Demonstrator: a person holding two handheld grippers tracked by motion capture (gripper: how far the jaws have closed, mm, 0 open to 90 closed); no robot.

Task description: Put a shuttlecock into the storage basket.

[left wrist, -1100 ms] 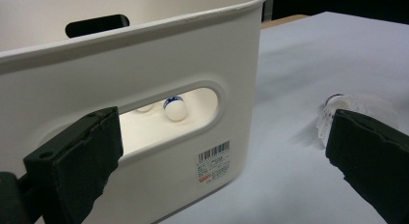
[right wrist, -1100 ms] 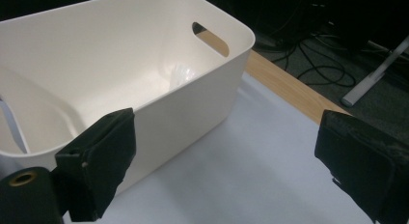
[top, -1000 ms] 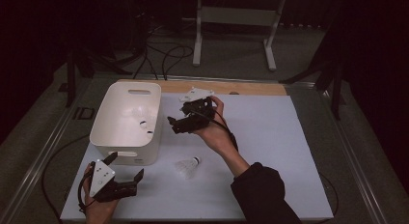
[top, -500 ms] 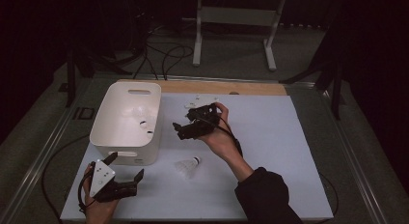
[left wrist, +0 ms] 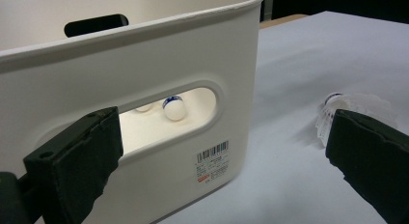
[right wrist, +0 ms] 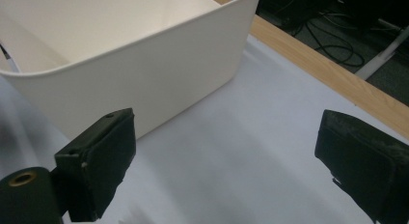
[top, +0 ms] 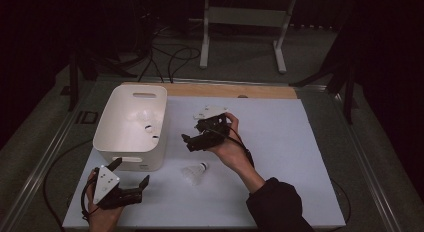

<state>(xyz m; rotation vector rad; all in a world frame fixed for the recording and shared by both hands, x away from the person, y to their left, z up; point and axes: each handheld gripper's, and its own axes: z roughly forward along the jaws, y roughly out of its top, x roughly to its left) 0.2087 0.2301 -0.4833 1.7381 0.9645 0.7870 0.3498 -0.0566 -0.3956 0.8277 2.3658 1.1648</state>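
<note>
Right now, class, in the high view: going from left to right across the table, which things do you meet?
Left gripper with its grey three-cornered plate → white plastic bin → white shuttlecock → right gripper, black, held up in a hand.

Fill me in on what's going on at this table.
A person is working with two handheld grippers by a white bin that has shuttlecocks inside. One shuttlecock lies on the white table in front of the bin. The right gripper is open and empty above the table beside the bin. The left gripper is open near the bin's front.
</note>
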